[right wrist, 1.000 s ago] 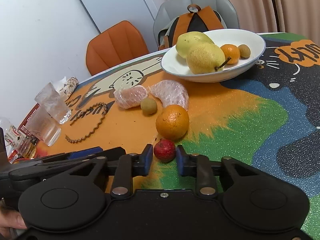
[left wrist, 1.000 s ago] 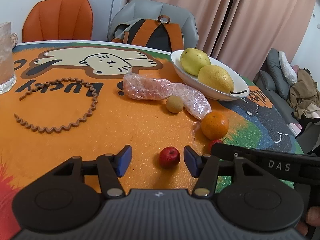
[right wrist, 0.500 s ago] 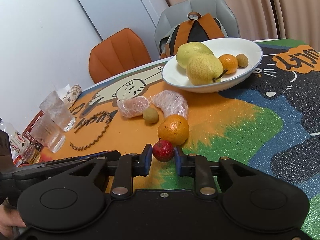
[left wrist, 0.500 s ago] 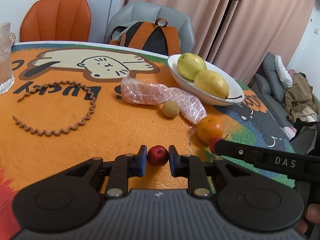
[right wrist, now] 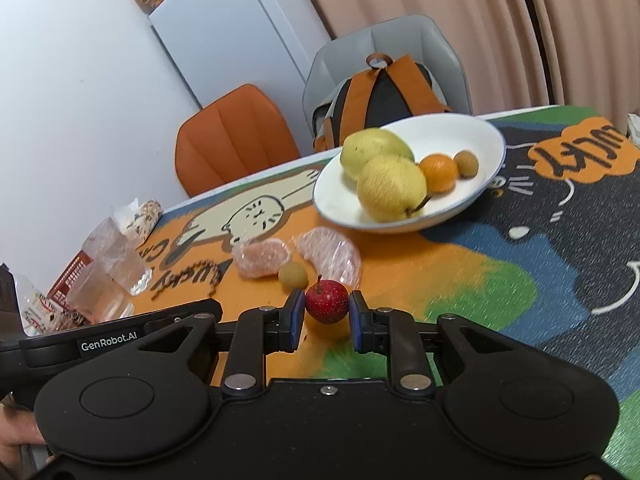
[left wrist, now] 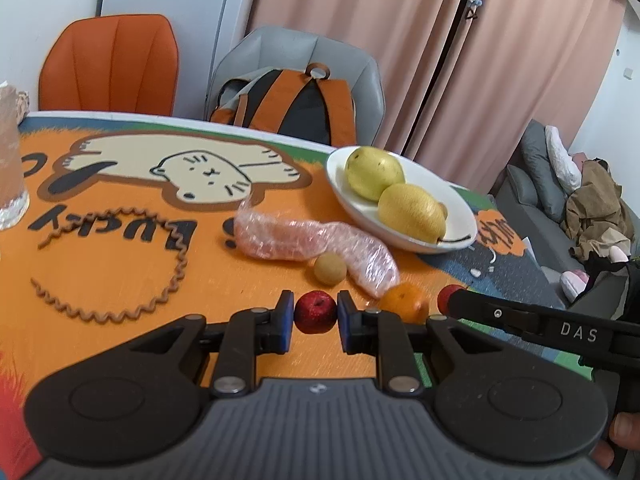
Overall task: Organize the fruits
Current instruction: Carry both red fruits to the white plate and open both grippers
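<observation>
Left gripper [left wrist: 316, 317] clamped on small red fruit [left wrist: 315, 312], off the table mat [left wrist: 120, 256], short of white bowl [left wrist: 404, 236]. Right gripper [right wrist: 326, 312] pinching second red fruit [right wrist: 326, 301], likewise short of bowl, near wrapped pieces [right wrist: 328, 254].

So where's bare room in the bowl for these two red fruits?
The bowl's near-left floor, before the pears, is bare, as is the far-right side behind the orange and brown fruit. The middle is crowded.
</observation>
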Tool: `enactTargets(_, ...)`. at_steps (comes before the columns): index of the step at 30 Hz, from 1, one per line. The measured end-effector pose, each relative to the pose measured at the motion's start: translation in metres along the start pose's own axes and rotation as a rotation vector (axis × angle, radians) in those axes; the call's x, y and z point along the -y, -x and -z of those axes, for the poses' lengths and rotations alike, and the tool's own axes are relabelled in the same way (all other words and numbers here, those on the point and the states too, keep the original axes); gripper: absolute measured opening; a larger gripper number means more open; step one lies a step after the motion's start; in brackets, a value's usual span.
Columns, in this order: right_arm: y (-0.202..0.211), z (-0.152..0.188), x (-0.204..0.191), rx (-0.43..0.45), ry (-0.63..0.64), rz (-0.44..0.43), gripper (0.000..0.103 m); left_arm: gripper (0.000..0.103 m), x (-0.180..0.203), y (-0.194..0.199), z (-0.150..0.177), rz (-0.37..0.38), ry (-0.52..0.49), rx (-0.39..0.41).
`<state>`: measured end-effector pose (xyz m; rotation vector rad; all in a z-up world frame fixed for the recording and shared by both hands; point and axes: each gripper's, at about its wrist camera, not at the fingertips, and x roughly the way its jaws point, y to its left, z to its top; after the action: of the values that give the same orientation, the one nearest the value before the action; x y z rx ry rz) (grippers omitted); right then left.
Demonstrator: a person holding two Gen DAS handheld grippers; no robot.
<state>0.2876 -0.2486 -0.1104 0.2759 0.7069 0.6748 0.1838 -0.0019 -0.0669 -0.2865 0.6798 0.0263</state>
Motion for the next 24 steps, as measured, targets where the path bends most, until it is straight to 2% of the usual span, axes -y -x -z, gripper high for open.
enactTargets(24,0.003,-0.054,0.043,0.074,-0.05,0.058,0.022,0.021,0.029,-0.04,-0.049,0.042,-0.045,0.005)
